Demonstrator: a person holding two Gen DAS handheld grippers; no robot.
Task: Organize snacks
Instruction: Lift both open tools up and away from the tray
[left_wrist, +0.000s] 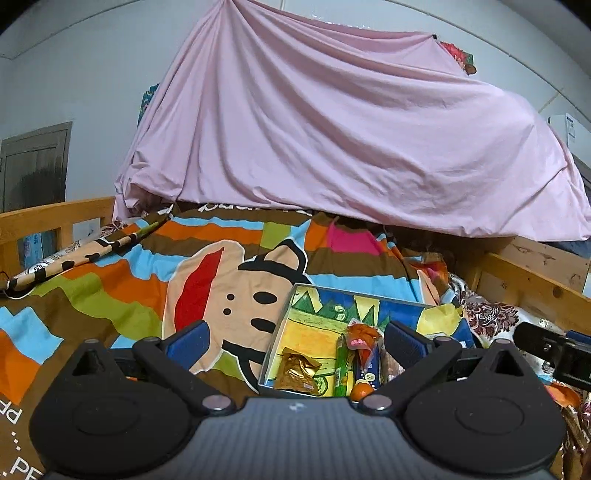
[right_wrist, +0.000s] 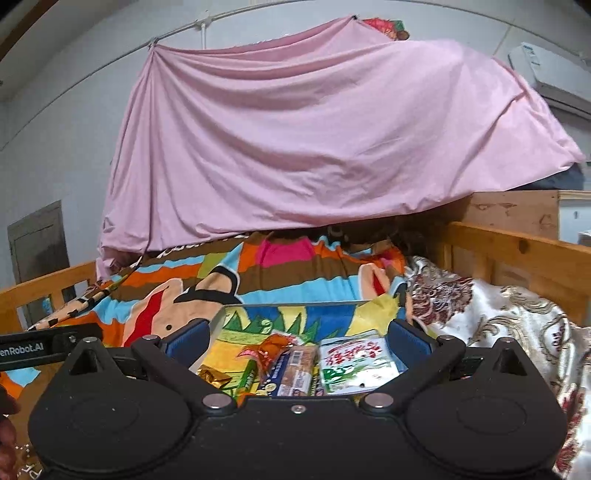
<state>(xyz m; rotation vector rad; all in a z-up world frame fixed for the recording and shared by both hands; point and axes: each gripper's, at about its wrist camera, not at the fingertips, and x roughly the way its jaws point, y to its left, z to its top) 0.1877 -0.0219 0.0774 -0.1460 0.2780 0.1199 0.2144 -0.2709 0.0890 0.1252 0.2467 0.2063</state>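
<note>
A shallow box (left_wrist: 295, 295) with a colourful printed bottom lies on the bed and holds several snacks. In the left wrist view I see a gold packet (left_wrist: 297, 373), a green stick pack (left_wrist: 341, 365), an orange-red bag (left_wrist: 364, 341) and an orange (left_wrist: 360, 392). The right wrist view shows the same box (right_wrist: 236, 309) with a green-and-white packet (right_wrist: 354, 363), a cracker pack (right_wrist: 299, 373) and the gold packet (right_wrist: 212, 374). My left gripper (left_wrist: 297, 341) is open above the box's near left part, holding nothing. My right gripper (right_wrist: 297, 339) is open above the box, also holding nothing.
The box rests on a bright cartoon-print blanket (left_wrist: 147, 288). A pink sheet (left_wrist: 332, 129) hangs behind the bed. Wooden bed rails (left_wrist: 55, 218) run along both sides. A floral white-and-maroon cloth (right_wrist: 498, 314) lies right of the box.
</note>
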